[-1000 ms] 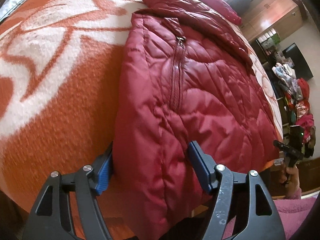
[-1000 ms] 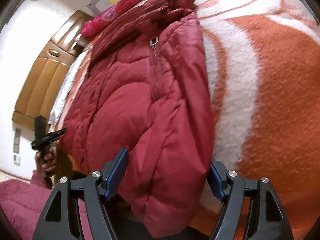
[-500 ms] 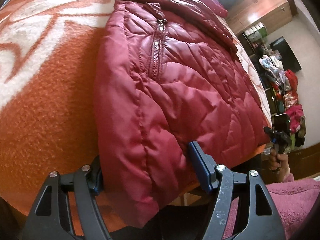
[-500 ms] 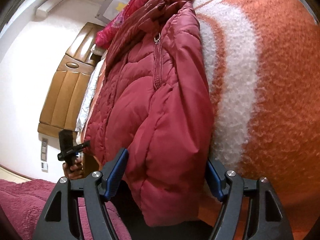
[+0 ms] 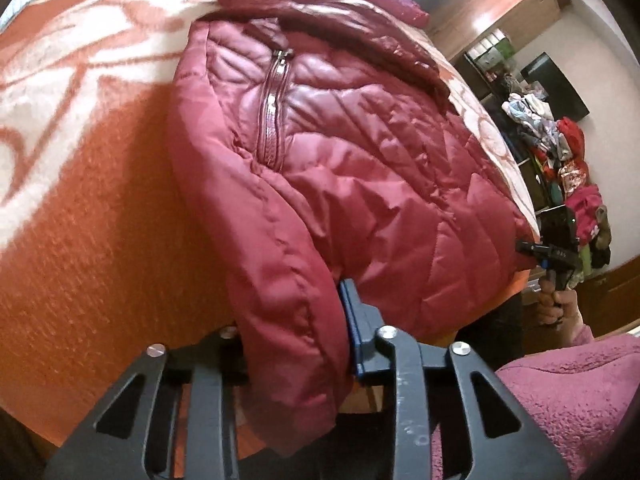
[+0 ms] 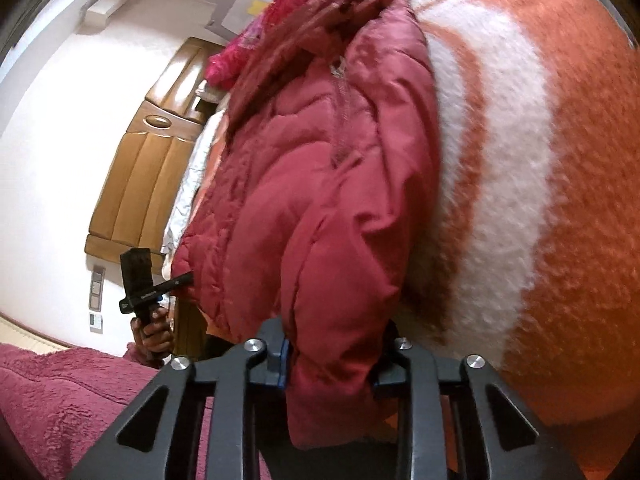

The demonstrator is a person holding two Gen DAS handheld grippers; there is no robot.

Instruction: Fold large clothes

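I hold the jacket (image 5: 360, 184) by its near hem, one corner in each gripper. My left gripper (image 5: 292, 344) is clamped on the corner nearest the open blanket (image 5: 100, 220), and my right gripper (image 6: 332, 364) is pinched on the opposite corner. Each squeezes a thick roll of padded fabric, so the jaws stand only as far apart as the stuffing lets them. The jacket lies on the blanket, already doubled lengthwise I think, its zip (image 5: 274, 112) facing up and its hem hanging just off the bed edge toward me. Gripping both corners at once should let me lift the hem evenly and carry it toward the collar (image 5: 320, 4) without the slippery shell twisting.

Much is hidden. The puffed hem covers the left gripper's far pad, and in the right view both pads are nearly buried. I cannot tell how many layers each grip has caught. The sleeves are out of sight, folded under or inside. Motion blur softens the quilting and the collar end, where a pillow (image 6: 280, 20) blends into the jacket.
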